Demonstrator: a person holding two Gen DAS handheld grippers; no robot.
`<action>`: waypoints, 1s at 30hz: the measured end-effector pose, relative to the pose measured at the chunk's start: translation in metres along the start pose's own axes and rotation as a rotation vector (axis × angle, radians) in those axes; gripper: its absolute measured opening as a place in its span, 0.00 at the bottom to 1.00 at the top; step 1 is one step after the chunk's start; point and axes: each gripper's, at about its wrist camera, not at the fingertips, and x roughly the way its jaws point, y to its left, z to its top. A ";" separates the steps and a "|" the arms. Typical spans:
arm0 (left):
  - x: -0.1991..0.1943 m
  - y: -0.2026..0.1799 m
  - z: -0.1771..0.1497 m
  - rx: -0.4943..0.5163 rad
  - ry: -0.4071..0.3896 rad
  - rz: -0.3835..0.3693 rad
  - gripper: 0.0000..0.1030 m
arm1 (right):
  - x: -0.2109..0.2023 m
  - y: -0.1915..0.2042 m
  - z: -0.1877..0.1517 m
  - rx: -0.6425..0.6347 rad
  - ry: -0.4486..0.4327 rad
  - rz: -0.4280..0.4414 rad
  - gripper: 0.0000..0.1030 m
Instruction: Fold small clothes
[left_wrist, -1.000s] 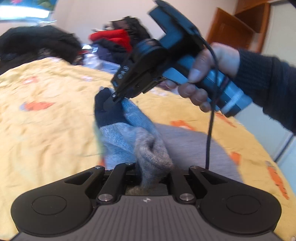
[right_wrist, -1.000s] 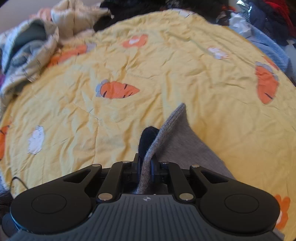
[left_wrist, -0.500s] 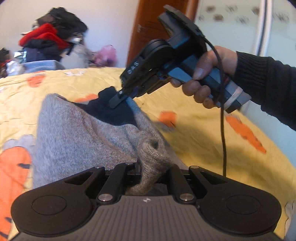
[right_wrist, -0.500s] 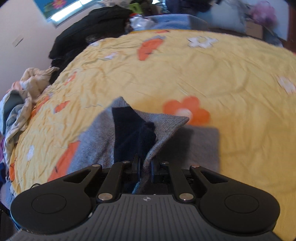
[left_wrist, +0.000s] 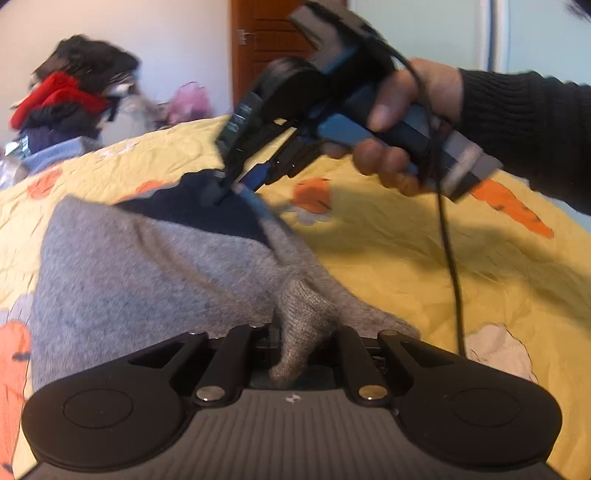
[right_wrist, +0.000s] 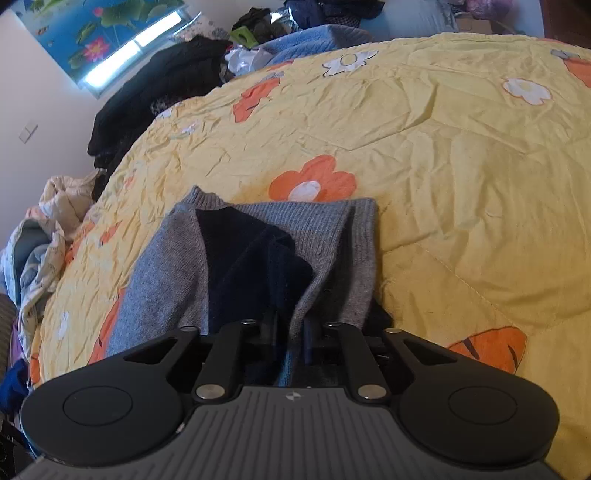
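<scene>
**Grey garment on the bed, pinched at two edges**

On the left, the grey garment (left_wrist: 140, 280) lies across the yellow bedspread (left_wrist: 424, 258), a dark navy inner layer (left_wrist: 207, 210) showing at its far end. Its near edge bunches up into a knitted fold that runs straight into the left tongs (left_wrist: 295, 354), which are closed on that fold; the cloth fills the narrow slot between the fingers.

Further right in the same view, the right tongs (left_wrist: 221, 188) come down from above, carried by a hand (left_wrist: 402, 122) in a dark ribbed sleeve (left_wrist: 524, 125). Their tips sit at the far edge of the garment, on the navy layer where it meets the grey. This part is blurred, so the contact itself is hard to judge from here.

From the right wrist camera, the garment (right_wrist: 332, 243) spreads ahead of the right tongs (right_wrist: 291, 339) with the navy layer (right_wrist: 251, 258) lying in the middle. A grey edge passes between the fingers, whose jaws have just been opening; a gap shows on either side of the cloth, so they appear to have let go of it.

Piles of clothes (right_wrist: 177, 81) sit beyond the bed's far side.
</scene>
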 end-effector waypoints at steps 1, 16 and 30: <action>-0.005 0.000 0.002 0.015 -0.008 -0.011 0.08 | -0.004 -0.001 0.000 0.010 -0.019 -0.015 0.56; -0.036 -0.033 -0.026 0.371 -0.179 0.049 0.76 | 0.001 0.002 0.009 0.117 -0.050 -0.019 0.49; -0.017 -0.038 -0.024 0.389 -0.146 0.015 0.66 | -0.007 0.012 0.011 0.031 -0.077 -0.096 0.30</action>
